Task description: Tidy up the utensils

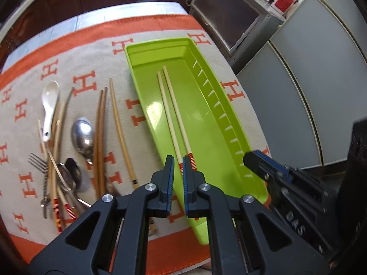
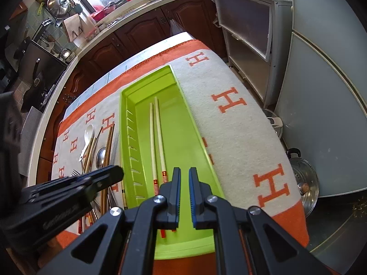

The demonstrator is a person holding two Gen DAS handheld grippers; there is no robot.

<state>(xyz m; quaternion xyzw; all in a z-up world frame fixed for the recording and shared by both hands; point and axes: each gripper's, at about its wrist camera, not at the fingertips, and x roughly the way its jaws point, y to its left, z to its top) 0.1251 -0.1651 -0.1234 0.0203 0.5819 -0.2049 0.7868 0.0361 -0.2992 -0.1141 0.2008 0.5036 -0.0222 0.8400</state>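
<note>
A lime-green tray [image 1: 160, 45] [image 2: 146, 78] lies lengthwise on the cloth. In it rests a pair of pale chopsticks [image 1: 169, 105] [image 2: 158, 133] with red-banded ends. My left gripper [image 1: 178, 160] [image 2: 117, 171] hovers by the tray's near left edge, its jaws a narrow slit apart and pressing on nothing. My right gripper [image 2: 184, 171] [image 1: 250, 158] hangs over the tray's near end, shut and empty. Left of the tray lie a white ceramic spoon [image 1: 49, 100], a metal spoon [image 1: 82, 135], a fork [image 1: 37, 162], brown chopsticks [image 1: 101, 137] and a lighter chopstick [image 1: 119, 123].
The table wears a beige cloth [image 2: 240, 137] with orange H letters and an orange border. Grey cabinets [image 2: 247, 34] and a fridge [image 2: 321, 91] stand to the right, with a steel pot lid [image 2: 307, 183] on the floor. A wooden kitchen counter [image 2: 137, 29] runs behind.
</note>
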